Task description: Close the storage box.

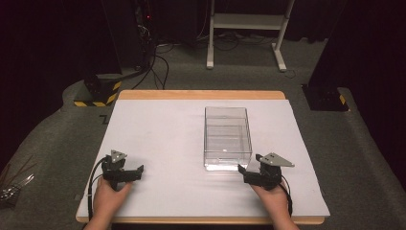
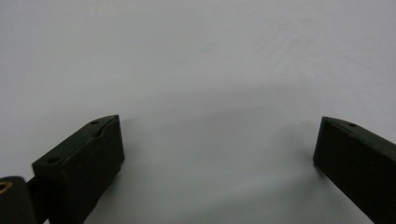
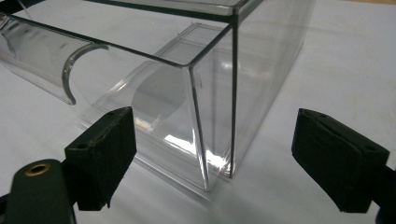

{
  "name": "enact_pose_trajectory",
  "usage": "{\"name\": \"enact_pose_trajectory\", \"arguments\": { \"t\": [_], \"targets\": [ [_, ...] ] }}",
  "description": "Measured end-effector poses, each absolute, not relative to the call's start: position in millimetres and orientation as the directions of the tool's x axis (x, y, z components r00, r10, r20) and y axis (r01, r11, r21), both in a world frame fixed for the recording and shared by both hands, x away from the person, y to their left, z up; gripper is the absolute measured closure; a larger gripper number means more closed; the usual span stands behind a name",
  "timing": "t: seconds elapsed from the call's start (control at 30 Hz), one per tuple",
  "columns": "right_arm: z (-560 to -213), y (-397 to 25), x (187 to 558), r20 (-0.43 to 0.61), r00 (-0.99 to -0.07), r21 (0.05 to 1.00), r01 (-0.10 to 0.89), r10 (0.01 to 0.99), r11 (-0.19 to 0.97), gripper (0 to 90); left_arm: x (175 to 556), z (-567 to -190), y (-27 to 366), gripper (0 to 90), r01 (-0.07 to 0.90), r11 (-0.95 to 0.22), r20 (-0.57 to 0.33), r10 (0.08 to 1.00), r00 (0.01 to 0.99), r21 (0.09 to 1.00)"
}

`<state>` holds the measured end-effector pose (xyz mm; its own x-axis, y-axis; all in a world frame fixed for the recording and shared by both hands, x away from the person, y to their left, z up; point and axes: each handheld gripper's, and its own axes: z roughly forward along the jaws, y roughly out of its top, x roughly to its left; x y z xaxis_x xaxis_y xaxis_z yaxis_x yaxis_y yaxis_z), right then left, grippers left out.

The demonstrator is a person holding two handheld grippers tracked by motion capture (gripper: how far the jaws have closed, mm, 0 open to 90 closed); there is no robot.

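White sheet covered the wooden table where we held the left gripper and right gripper, both wide open and empty. Just beyond the right one stood a clear plastic box; farther off lay grey carpet and a white stand.

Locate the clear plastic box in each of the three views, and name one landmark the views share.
High view: the clear plastic box stands right of centre on the white sheet, just ahead of the right gripper.
Left gripper view: open jaws over bare sheet; no box here.
Right gripper view: the box's near corner stands between the open jaws.
Shared landmark: the white sheet.
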<state>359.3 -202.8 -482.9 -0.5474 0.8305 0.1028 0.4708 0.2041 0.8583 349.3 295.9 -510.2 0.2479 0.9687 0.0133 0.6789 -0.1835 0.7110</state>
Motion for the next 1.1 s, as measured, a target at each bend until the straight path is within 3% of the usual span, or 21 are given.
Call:
{"name": "enact_pose_trajectory", "arguments": {
  "t": [1.1],
  "targets": [
    [-481,-198,397,0.133,-0.505,0.851,0.500,0.853,0.163,13.8,349,-510,296,2.2,0.679,-0.183,0.013,0.969,0.248,0.711]
  ]
}}
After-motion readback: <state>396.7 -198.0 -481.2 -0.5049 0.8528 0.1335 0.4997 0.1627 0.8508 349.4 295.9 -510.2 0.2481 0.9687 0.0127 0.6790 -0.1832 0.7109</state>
